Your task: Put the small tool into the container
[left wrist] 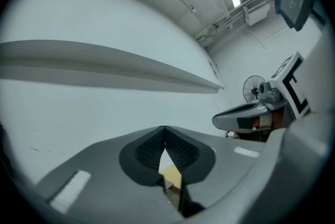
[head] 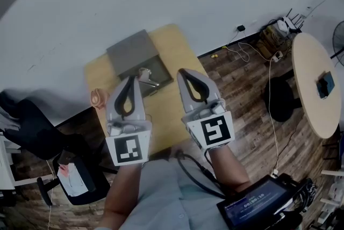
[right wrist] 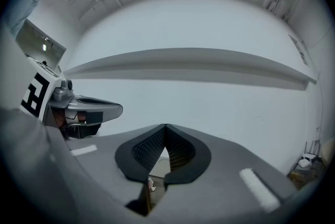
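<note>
We hold both grippers side by side above a small wooden table [head: 173, 45], forearms reaching straight forward from the body and tilted slightly toward each other. The left gripper [head: 131, 79] points to 12 o'clock, its marker cube facing up at the wrist end. The right gripper [head: 183, 71] sits at its 3 o'clock, just beside it but apart, and reaches a little further up the table. The bare left forearm [head: 124, 191] and right forearm [head: 232, 163] run back toward 6 o'clock, and a dark cable trails from the right one.

In the left gripper view, the left gripper [left wrist: 165, 129] has its ribbed pads clenched tip to tip with nothing caught between them. The right gripper [left wrist: 245, 115] shows side-on at 3 o'clock. In the right gripper view, the right gripper [right wrist: 166, 126] is likewise clenched and empty, and the left gripper [right wrist: 97, 108] shows at 9 o'clock.

The grey container [head: 132, 50] stands on the table at 12 o'clock from the left gripper. The small tool [head: 147, 78], pale and metallic, lies at the container's near edge, between the two gripper tips. We cannot tell whether it rests inside or on the rim.

A black chair [head: 31, 128] stands at 9 o'clock and a round table [head: 310, 84] at 3 o'clock.
</note>
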Demonstrator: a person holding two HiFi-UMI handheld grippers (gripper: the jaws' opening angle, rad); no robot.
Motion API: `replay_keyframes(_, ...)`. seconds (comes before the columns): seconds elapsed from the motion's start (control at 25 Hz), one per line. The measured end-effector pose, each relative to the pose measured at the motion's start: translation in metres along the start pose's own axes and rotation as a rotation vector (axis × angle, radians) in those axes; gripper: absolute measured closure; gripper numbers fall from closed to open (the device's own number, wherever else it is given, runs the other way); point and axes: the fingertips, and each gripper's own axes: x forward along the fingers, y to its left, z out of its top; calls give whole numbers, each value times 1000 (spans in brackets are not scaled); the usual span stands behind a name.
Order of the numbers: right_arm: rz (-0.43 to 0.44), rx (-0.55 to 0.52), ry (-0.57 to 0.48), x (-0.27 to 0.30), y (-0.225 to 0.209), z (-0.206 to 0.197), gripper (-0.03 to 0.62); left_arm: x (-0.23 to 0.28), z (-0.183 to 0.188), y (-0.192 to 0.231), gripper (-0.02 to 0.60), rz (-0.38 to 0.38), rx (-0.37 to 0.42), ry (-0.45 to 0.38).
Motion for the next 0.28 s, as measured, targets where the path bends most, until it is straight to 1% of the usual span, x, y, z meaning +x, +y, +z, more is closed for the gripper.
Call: replay_keyframes(0.28,4,2,18,8,-1,-9,594,6,-6,4,572,4,2,6)
